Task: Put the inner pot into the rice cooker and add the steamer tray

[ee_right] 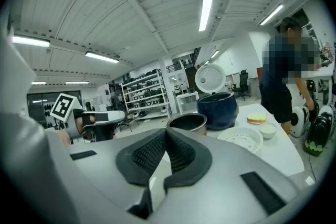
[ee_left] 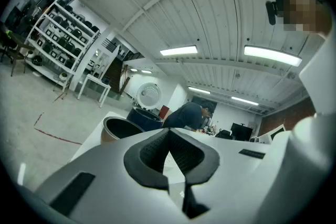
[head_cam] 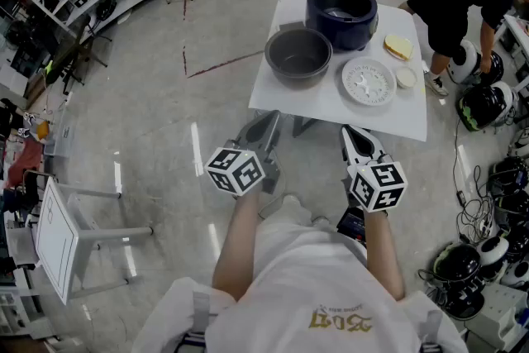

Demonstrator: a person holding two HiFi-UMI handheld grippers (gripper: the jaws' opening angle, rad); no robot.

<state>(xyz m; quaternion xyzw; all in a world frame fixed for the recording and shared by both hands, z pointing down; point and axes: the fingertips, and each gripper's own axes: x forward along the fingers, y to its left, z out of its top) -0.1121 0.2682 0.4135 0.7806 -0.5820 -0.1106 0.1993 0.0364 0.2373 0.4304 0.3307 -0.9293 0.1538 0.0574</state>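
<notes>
Left gripper (head_cam: 270, 120), right gripper (head_cam: 352, 131) — the 2 pressed together, both empty.

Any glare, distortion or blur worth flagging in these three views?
Head view: lamp reflections streak the glossy floor; table evenly lit, sharp. Left gripper view: heavy fisheye bows the ceiling lights, corners black. Right gripper view: same fisheye; rice cooker and inner pot are clear.
</notes>
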